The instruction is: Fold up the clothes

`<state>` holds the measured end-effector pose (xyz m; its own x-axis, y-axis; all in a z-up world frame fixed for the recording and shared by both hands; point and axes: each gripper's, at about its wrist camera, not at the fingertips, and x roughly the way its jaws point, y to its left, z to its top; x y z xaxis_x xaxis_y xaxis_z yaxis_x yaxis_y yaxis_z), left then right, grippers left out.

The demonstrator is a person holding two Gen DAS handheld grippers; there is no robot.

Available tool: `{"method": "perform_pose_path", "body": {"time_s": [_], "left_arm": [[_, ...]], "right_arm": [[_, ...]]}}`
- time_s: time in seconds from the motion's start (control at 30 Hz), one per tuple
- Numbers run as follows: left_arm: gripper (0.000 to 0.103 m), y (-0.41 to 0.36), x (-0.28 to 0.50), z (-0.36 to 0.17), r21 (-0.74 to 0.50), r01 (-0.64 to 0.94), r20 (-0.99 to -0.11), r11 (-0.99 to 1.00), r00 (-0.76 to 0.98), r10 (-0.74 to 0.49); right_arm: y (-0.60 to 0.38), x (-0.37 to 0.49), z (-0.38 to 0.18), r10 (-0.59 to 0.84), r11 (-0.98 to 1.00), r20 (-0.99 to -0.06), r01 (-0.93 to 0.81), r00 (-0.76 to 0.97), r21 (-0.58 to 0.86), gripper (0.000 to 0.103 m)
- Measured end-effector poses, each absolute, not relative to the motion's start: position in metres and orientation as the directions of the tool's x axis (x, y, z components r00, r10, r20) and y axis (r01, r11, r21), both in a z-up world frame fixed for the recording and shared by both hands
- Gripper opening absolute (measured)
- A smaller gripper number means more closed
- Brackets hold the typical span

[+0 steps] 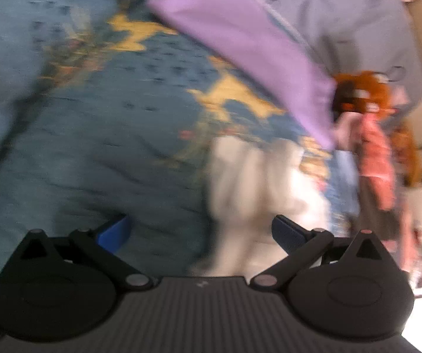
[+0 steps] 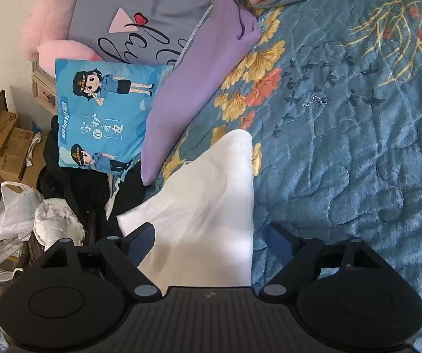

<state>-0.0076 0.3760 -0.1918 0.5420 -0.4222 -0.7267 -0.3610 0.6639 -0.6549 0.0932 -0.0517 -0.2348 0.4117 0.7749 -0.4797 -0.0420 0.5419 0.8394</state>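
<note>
A white garment lies on the blue floral quilt and runs between the fingers of my right gripper. The jaws stand wide apart and do not pinch it. In the blurred left wrist view the same white garment lies bunched ahead and to the right of my left gripper, which is open with nothing between its fingers. The quilt fills that view's left side.
A purple and grey pillow and a blue cartoon cushion lie at the bed's head. Pink plush, cardboard boxes and plastic bags sit beside the bed. An orange and pink heap shows right.
</note>
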Motion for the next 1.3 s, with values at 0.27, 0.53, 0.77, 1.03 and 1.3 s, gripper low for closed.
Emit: {"method": "perform_pose_path", "body": {"time_s": [0.27, 0.53, 0.77, 1.03, 1.3], "left_arm": [[0.090, 0.353, 0.018, -0.202, -0.698, -0.286, -0.698, 0.656, 0.477, -0.535], [0.074, 0.357, 0.058, -0.218, -0.733, -0.303, -0.663, 0.609, 0.516, -0.542], [0.056, 0.371, 0.077, -0.236, -0.795, -0.317, -0.599, 0.517, 0.540, -0.591], [0.023, 0.361, 0.088, -0.242, -0.765, -0.321, -0.636, 0.558, 0.510, -0.579], [0.020, 0.309, 0.081, -0.193, -0.451, -0.191, -0.802, 0.872, 0.516, -0.301]], "right_arm": [[-0.052, 0.093, -0.236, 0.776, 0.530, -0.469, -0.033, 0.422, 0.847, 0.083], [-0.046, 0.119, -0.237, 0.773, 0.521, -0.464, -0.014, 0.432, 0.854, 0.084], [-0.027, 0.145, -0.242, 0.784, 0.541, -0.472, -0.072, 0.403, 0.838, 0.084], [-0.028, 0.154, -0.251, 0.756, 0.598, -0.534, -0.069, 0.378, 0.798, 0.015], [0.000, 0.131, -0.213, 0.608, 0.789, -0.658, -0.246, 0.444, 0.563, 0.009]]}}
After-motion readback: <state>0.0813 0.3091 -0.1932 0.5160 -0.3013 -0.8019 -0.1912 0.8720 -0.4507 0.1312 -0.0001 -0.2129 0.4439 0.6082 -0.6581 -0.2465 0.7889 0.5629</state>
